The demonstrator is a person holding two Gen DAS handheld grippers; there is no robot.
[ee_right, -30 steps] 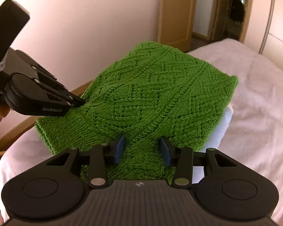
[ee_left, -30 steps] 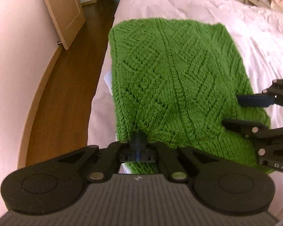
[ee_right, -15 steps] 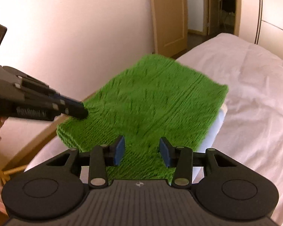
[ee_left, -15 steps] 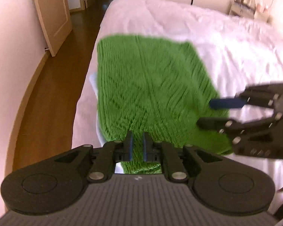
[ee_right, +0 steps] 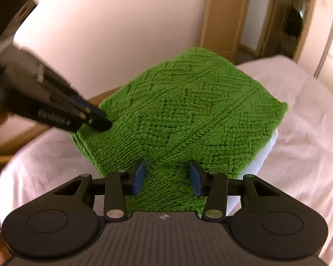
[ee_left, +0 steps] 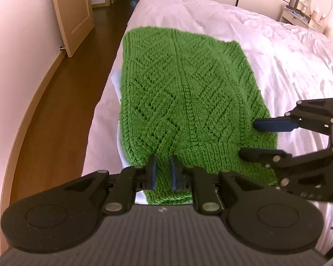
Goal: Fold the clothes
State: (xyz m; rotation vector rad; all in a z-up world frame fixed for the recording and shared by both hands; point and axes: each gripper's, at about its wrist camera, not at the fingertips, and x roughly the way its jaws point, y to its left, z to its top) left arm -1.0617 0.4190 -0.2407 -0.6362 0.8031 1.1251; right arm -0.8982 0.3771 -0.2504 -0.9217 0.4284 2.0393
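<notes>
- Big white bed [ee_left: 277,51] takes up most of the room, and the green knit sweater [ee_left: 184,102] lies folded into a neat rectangle at the near corner, by the edge next to the wooden floor [ee_left: 55,110]. There's something white [ee_right: 262,155] tucked underneath it.
- What's just changed: a second ago the left gripper [ee_left: 163,173] was pinched shut on the near hem. Now its jaws are opening, a narrow gap with knit still between them but not squeezed. Looks like a let-go, so I'd guess this fold is done.
- Right gripper [ee_right: 167,177] sits about half open over the near right part of the sweater, holding nothing, same gap as before.
- Both have backed off a bit from the sweater.
- Writing: the left gripper's side reads something like "GenRobot.AI", blurry though.
</notes>
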